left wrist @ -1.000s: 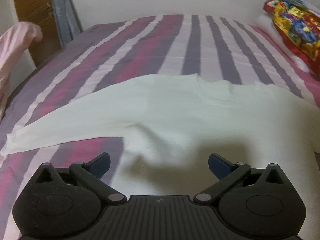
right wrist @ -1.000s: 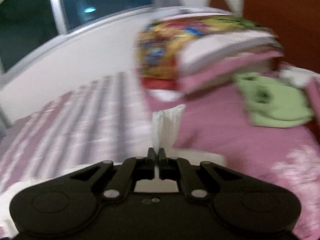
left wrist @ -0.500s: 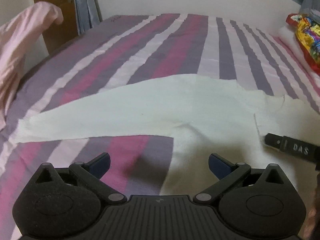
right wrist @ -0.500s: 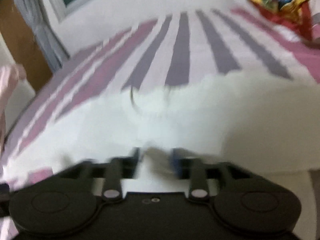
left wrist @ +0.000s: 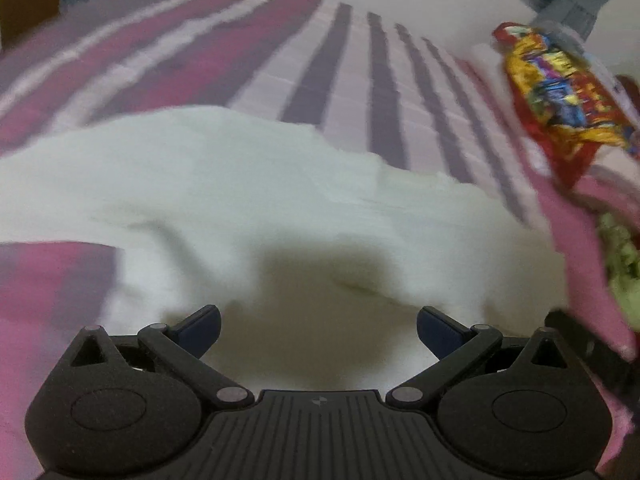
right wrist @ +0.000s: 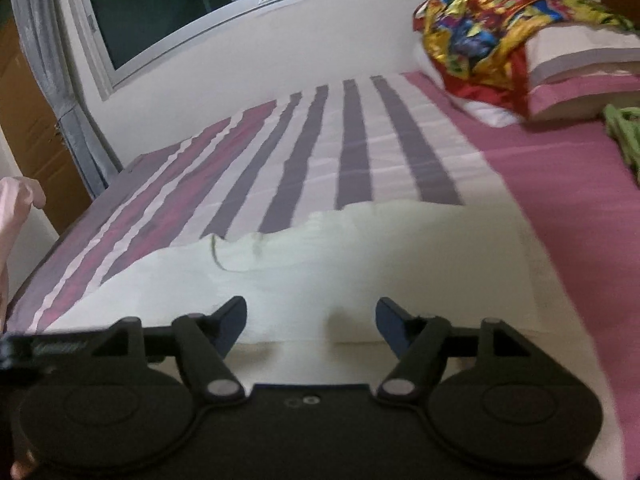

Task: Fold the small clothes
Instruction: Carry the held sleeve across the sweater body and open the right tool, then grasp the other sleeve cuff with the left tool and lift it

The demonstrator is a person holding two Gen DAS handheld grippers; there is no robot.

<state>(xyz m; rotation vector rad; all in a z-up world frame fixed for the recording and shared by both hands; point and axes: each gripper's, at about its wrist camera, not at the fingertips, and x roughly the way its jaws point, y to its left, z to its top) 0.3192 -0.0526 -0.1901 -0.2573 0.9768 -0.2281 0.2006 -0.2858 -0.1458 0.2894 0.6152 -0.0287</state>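
On the left, the left gripper (left wrist: 318,326) hangs with jaws spread wide, empty, over the cream-white knit top (left wrist: 248,196) lying flat on the striped purple-and-pink bedsheet (left wrist: 332,64). One sleeve appears folded inward, so the fold seems partway. The next move likely calls for taking the other edge and carrying it across. Rightward, the right gripper (right wrist: 310,320) has just been opening; nothing sits between its jaws, the top just ahead and below. A multicoloured bundle (right wrist: 476,36) lies beyond.
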